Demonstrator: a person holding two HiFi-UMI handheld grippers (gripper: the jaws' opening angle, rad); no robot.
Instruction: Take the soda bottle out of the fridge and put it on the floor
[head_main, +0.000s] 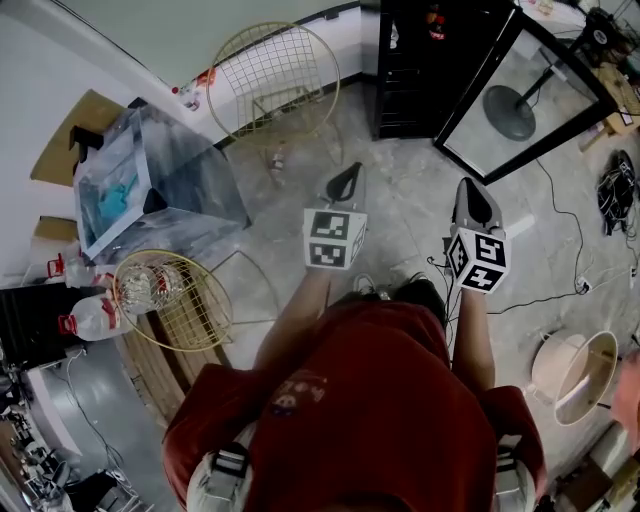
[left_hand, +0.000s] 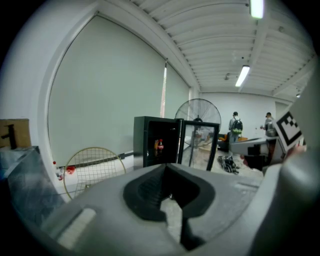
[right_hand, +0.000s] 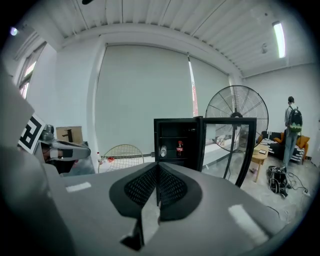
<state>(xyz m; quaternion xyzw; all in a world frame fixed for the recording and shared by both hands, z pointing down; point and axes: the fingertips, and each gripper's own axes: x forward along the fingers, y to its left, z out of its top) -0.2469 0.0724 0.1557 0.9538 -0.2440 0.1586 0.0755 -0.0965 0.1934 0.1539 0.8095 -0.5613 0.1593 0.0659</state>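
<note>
Both sets of fingers are pressed together at the tips and hold nothing: left gripper (left_hand: 166, 168), right gripper (right_hand: 156, 167).

Soda bottle (right_hand: 179, 148): stands upright on a shelf inside the fridge (right_hand: 158, 137), well ahead of both fingertips. Door (right_hand: 227, 145) is swung open to the right.

Handling (judgement):
- Dark contents, so probably full and fairly heavy for its size.
- The plastic wall should be stiff enough to clamp.
- It is smooth and possibly slick from the cold.
- Best hold is across the straight body at the red label, not the tapering neck. Keep it upright.
- The fingers must open first.

View differences:
- The right gripper view shows a clear bottle (right_hand: 163, 150) just left of the soda. This neighbour limits finger clearance on that side.
- The left gripper view does not show it clearly.
- The head view shows both grippers side by side over bare floor (head_main: 400, 215). There the bottle is only a red speck.
</note>
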